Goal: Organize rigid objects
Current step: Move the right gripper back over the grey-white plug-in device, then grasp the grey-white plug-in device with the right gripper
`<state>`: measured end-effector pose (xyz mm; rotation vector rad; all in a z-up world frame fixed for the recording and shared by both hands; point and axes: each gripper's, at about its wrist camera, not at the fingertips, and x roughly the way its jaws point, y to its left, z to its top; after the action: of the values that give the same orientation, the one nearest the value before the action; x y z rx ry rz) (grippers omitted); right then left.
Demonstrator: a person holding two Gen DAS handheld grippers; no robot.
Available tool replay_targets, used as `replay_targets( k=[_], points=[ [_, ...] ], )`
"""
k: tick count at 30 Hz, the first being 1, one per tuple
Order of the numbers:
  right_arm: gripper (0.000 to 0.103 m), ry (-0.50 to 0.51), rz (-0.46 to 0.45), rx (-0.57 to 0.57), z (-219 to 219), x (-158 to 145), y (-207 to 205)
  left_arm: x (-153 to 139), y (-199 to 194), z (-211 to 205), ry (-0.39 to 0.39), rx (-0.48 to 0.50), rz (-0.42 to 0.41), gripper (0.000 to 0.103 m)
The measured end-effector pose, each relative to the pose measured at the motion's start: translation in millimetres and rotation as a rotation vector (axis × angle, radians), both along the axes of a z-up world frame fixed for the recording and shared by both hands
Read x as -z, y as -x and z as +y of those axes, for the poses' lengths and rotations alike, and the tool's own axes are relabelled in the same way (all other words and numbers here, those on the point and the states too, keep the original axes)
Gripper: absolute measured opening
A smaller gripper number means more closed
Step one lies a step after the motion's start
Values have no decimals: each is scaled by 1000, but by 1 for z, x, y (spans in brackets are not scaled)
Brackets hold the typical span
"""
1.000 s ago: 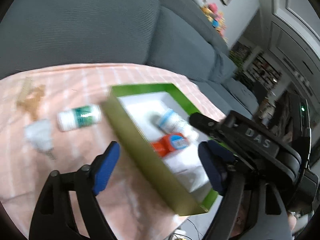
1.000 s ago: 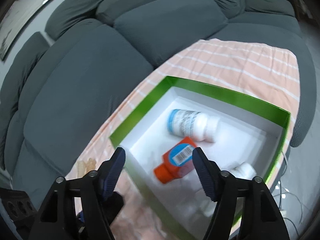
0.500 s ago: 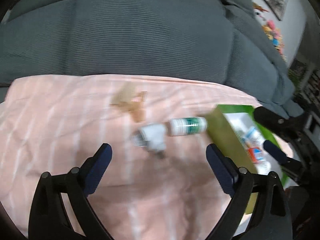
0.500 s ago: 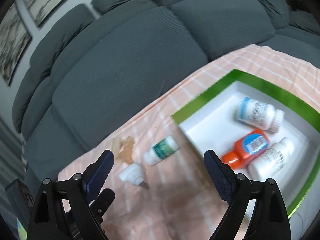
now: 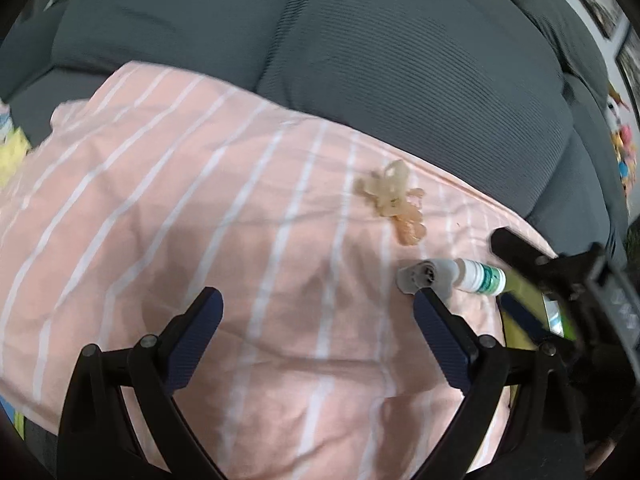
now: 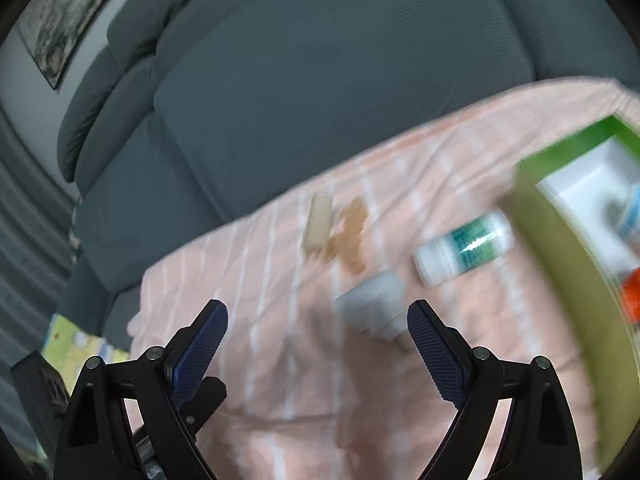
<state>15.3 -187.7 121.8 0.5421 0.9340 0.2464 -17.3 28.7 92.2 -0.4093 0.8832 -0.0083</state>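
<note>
Right wrist: blurred, seemingly grey plug.

One white green-labelled plastic bottle, one grey plug adapter, two translucent beige hair clips, one green cardboard box, one pink striped cloth

Your left gripper: jaws spread wide, having just been opening, nothing between them, over bare cloth.
Cloth: pink with white stripes, creased, its far edge against the grey sofa.
Hair clips: beige and amber, touching, near the cloth's far edge.
Grey adapter: just beyond your right fingertip.
White bottle: lying flat, green label, beside the adapter.
Green box: at the cloth's right edge, mostly hidden by your other gripper.
</note>
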Motion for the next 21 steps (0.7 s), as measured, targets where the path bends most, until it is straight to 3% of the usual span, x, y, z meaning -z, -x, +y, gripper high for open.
replay_targets(
  k=[2, 10, 21],
  points=[
    [92, -14, 38, 4, 1, 13, -8, 3, -1, 4, 6, -18, 12, 96],
    [90, 227, 58, 50, 8, 35, -26, 8, -4, 7, -1, -25, 33, 96],
    [58, 333, 117, -16, 22, 65, -38, 11, -4, 20, 35, -58, 53, 96]
  ],
)
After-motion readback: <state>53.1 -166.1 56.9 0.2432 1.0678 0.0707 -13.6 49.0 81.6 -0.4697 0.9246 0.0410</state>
